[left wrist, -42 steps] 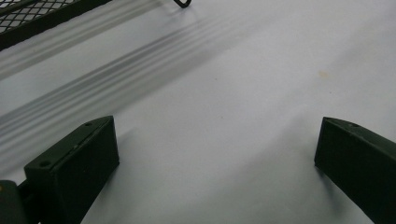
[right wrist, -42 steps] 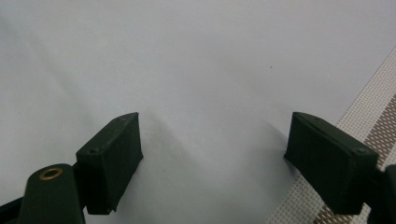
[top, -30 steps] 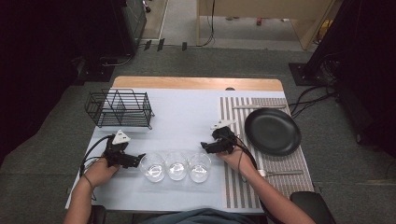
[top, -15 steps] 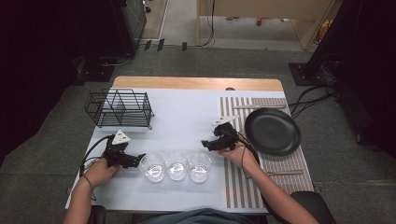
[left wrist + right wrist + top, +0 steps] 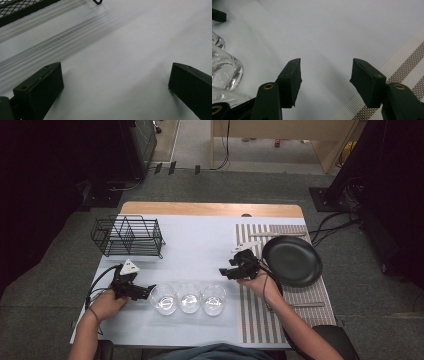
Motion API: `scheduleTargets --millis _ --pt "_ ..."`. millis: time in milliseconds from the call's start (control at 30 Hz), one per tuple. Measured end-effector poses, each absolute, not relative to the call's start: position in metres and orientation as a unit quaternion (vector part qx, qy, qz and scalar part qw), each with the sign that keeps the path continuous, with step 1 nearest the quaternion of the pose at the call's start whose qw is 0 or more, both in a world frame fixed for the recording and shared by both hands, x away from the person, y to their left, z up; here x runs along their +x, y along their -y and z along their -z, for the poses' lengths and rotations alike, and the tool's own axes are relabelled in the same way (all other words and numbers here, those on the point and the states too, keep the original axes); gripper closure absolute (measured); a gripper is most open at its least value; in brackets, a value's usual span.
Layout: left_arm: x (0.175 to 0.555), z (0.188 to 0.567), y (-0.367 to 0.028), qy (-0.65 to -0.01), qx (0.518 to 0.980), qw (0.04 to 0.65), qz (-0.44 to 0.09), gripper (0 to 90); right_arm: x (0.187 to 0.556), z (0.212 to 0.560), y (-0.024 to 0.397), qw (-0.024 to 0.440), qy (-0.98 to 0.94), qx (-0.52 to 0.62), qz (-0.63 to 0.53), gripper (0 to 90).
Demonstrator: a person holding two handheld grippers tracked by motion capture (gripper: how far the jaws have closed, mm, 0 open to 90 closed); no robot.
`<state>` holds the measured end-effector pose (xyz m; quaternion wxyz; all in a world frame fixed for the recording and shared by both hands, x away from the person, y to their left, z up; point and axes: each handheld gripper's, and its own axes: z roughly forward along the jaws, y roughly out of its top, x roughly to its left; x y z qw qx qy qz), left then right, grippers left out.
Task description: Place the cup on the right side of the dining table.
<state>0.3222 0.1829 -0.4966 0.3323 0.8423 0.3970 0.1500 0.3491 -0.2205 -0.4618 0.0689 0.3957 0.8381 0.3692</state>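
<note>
Three clear glasses stand in a row near the table's front: left glass (image 5: pixel 163 298), middle glass (image 5: pixel 189 296), right glass (image 5: pixel 213 299). My left gripper (image 5: pixel 148 290) lies low just left of the left glass, jaws pointing toward it. In the left gripper view it (image 5: pixel 115 72) is wide open over bare white table. My right gripper (image 5: pixel 224 271) hovers just behind and right of the right glass. It (image 5: pixel 325 65) is open with nothing between its jaws, and a glass (image 5: pixel 224 72) sits at its left.
A black wire rack (image 5: pixel 129 236) stands at the back left; its edge (image 5: pixel 25 7) shows in the left gripper view. A black plate (image 5: pixel 292 261) rests on the striped placemat (image 5: pixel 280 320) at the right, with cutlery (image 5: pixel 265 234) behind it.
My right gripper has drifted slightly away from me, toward the back of the table. The left gripper and the glasses have stayed put.
</note>
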Motion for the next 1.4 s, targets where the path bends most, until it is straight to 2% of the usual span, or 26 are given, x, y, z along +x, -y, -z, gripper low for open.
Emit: scheduleTargets --millis 267,733,1400 --pt "0.322 0.497 -0.183 -0.397 0.842 0.333 -0.150 0.0 0.344 0.455 0.219 0.073 -0.842 0.388 -0.368 41.8" --pt "0.322 0.497 -0.183 -0.397 0.842 0.334 -0.151 0.0 0.334 0.444 0.217 0.042 -0.838 0.384 -0.384 47.4" --pt "0.322 0.497 -0.183 -0.397 0.841 0.335 -0.151 0.0 0.318 0.429 0.215 0.041 -0.843 0.358 -0.400 50.3"
